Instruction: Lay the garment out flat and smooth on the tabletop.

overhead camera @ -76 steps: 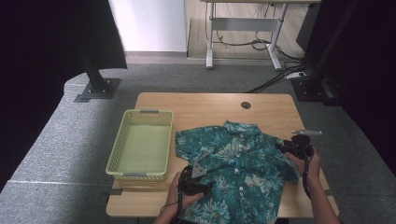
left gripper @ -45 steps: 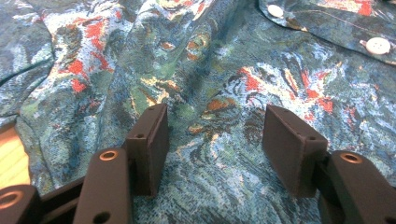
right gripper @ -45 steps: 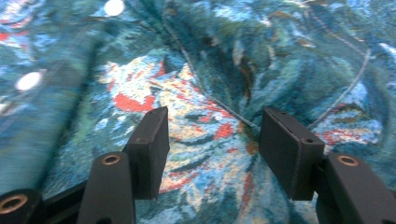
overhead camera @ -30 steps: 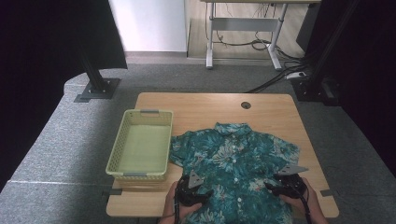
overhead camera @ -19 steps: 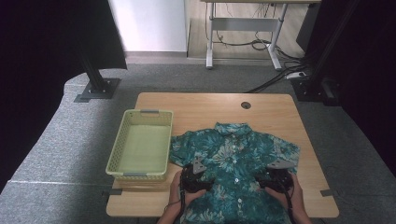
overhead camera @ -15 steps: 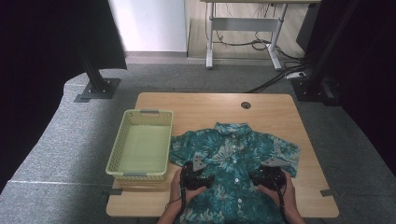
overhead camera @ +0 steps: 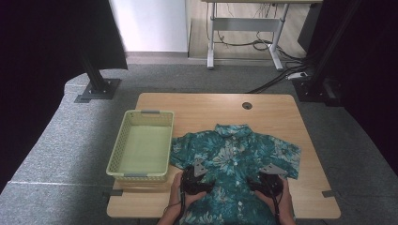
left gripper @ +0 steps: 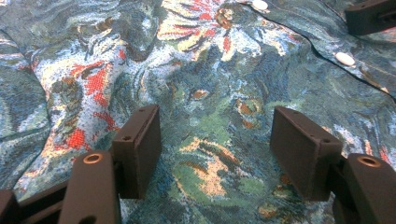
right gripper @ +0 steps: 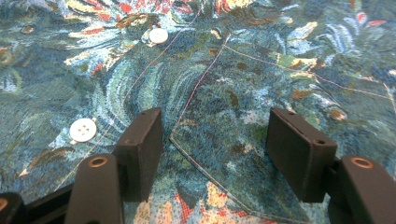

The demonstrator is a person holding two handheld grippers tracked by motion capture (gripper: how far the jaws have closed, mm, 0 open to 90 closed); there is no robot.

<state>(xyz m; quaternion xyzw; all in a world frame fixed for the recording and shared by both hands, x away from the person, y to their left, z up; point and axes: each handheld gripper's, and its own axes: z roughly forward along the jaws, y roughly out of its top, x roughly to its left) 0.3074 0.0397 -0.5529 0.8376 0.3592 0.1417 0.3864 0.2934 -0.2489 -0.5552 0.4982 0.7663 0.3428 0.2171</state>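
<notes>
A flowery blue-green shirt (overhead camera: 237, 159) lies spread flat on the wooden worktop (overhead camera: 220, 108), front side up, with its collar pointing to the far edge; its bottom end hangs over the near edge by the person; its left sleeve lies just beside a yellow basket (overhead camera: 142, 145) that sits on the left part of the worktop.

The left gripper (overhead camera: 196, 172) is low over the left side of the shirt; the right gripper (overhead camera: 268, 174) is low over the right side; they are apart from each other, with the middle of the shirt between them.

In the left gripper view the two black jaws stand wide apart; they have just been opening more; flat cloth with red and orange flowers shows in the gap, and the jaws do not pinch it. Far off in the top corner of this view a piece of the other gripper shows.

In the right gripper view the jaws stand wide apart too; they opened up just before and hold nothing; below them lie the chest pocket (right gripper: 261, 107) and two white buttons (right gripper: 83, 129) on the shirt front; the pocket's stitched edge runs between the jaws.
</notes>
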